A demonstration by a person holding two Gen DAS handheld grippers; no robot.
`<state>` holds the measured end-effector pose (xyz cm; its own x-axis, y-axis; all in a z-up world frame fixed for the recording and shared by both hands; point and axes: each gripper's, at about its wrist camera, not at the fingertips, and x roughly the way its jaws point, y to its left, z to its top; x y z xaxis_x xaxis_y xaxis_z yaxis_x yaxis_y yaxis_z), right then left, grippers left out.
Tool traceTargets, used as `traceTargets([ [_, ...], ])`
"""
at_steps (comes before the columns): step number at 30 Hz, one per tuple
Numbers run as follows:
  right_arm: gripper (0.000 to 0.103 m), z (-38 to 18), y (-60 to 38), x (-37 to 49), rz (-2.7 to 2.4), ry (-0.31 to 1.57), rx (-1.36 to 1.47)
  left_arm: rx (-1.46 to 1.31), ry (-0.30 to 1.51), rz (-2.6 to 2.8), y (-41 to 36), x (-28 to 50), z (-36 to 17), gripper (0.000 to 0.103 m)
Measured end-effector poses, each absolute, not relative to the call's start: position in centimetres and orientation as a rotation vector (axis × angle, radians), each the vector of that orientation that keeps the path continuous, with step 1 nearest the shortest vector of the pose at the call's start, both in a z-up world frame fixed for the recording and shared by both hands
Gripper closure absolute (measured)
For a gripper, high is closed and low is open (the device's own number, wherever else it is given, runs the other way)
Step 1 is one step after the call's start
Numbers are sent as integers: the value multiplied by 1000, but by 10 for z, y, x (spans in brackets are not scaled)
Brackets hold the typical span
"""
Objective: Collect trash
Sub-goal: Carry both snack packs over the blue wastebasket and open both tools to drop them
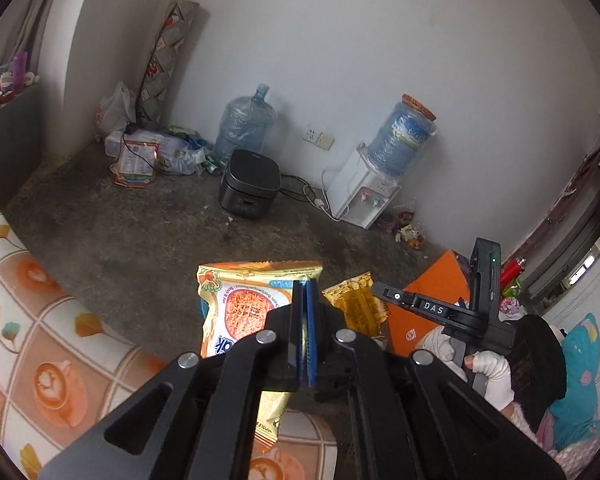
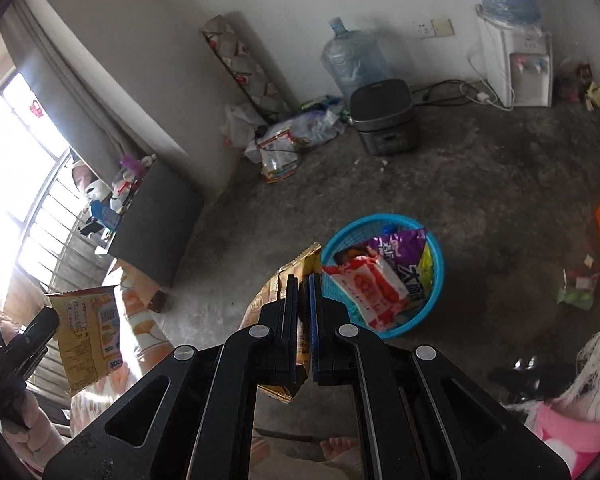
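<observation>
Both tools tilt downward over the concrete floor, the left tool clenched on an orange noodle packet and the right tool clenched on a yellow snack wrapper just beside the blue basket of wrappers.

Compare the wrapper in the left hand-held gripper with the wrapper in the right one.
The noodle packet in the left hand-held gripper is broad and shows a round orange noodle picture; the yellow snack wrapper in the right hand-held gripper is narrower, with dark print and no such picture. The noodle packet faces the left camera flat; the snack wrapper looks creased. Both are yellowish, pinched between shut jaws and held above the floor, not yet in the blue basket.
</observation>
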<state>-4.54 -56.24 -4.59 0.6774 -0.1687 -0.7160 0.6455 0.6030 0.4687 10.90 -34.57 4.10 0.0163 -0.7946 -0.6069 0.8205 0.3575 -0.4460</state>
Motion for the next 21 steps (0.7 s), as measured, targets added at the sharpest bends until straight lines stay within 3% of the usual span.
traceTargets([
  [7,99,-113,-611,-16,-605,785,832,161,1076,-1282,-475,113,-24,101],
  [10,93,-141,-633,-5,-644,789,870,200,1120,-1282,-519,118,-58,99],
  [11,79,-152,-640,-2,-660,797,880,224,1147,-1277,-532,120,-71,92],
  [12,70,-165,-647,0,-673,805,906,246,1170,-1253,-544,123,-84,77],
  [13,54,-178,-654,0,-684,812,938,253,1188,-1229,-552,126,-96,66],
  [14,53,-188,-659,-2,-703,824,968,254,1198,-1205,-557,129,-104,56],
  [21,53,-198,-658,-18,-726,819,1001,198,1135,-1203,-541,139,-93,50],
])
